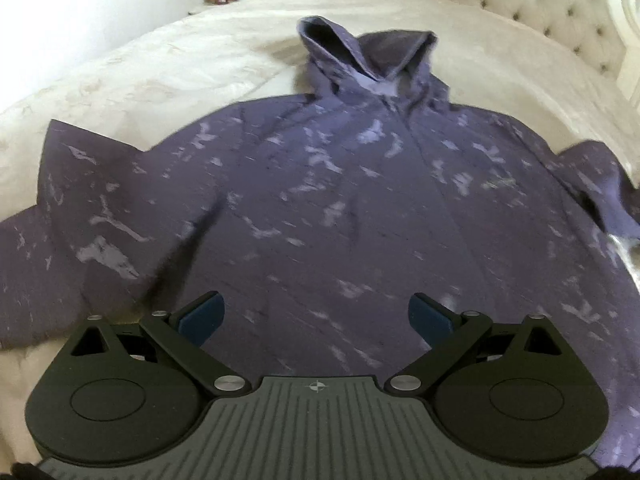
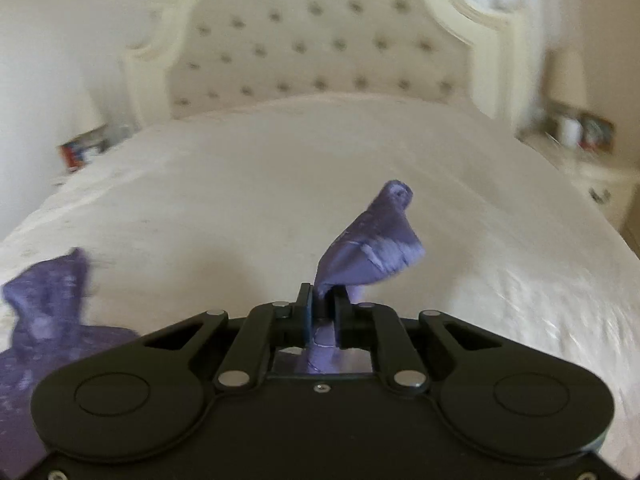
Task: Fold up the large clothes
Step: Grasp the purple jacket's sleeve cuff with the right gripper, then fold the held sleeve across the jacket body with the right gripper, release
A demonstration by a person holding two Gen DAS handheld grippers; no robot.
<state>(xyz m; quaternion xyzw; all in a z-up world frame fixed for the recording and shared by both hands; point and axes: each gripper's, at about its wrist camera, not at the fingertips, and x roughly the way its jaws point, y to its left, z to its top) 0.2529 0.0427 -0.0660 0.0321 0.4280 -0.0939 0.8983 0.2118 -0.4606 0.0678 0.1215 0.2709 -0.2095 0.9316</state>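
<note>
Pinching tight on a bunch of purple cloth: right gripper [image 2: 321, 300], jaws squeezed together, a sleeve end [image 2: 372, 248] sticking up past the fingertips and flopping over. Hanging wide apart with nothing between: left gripper [image 1: 316, 316], hovering just above the lower body of the hoodie [image 1: 320, 200]. Lying flat and spread out on the white bed [image 1: 160, 80], hood [image 1: 368, 56] pointing toward the tufted headboard [image 2: 320, 40], one sleeve [image 1: 60, 184] stretched out to the side.

Probably feeling soft, floppy and a bit heavy, so sagging and drooping when lifted by one spot. Likely not slipping much, being thick cloth. Best grabbing at edges: a cuff, a shoulder, the bottom hem, not the middle.

Sitting blurry on the nightstand [image 2: 584, 168] beside the bed: some small jars or cups [image 2: 570, 130]. Cannot tell what is inside them.
</note>
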